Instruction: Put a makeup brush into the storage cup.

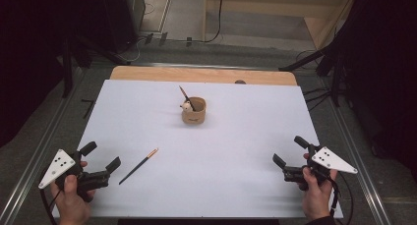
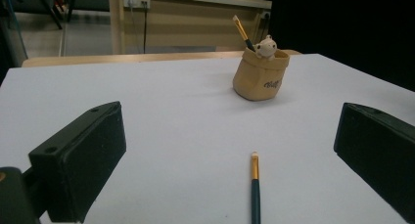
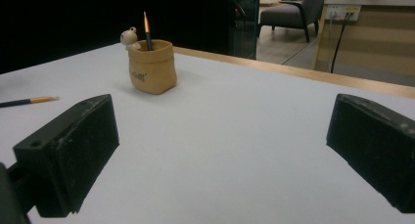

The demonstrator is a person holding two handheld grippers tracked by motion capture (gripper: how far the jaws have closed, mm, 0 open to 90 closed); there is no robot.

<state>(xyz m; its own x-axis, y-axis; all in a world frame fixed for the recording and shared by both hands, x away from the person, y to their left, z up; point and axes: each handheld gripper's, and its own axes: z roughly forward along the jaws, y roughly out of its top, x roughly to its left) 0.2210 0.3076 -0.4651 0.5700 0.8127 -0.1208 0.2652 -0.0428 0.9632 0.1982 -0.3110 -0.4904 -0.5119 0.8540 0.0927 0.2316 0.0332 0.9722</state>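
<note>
left gripper (image 1: pixel 102 156): jaws wide apart, empty | brush (image 1: pixel 138 165) just beside | right gripper (image 1: pixel 289 151): wide apart, empty

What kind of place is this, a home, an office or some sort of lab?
Most likely a lab or studio set up for recording. A white-covered table stands between dark stands and curtains, cables trail over the floor, and a wall socket strip and an armchair stand beyond it.
</note>
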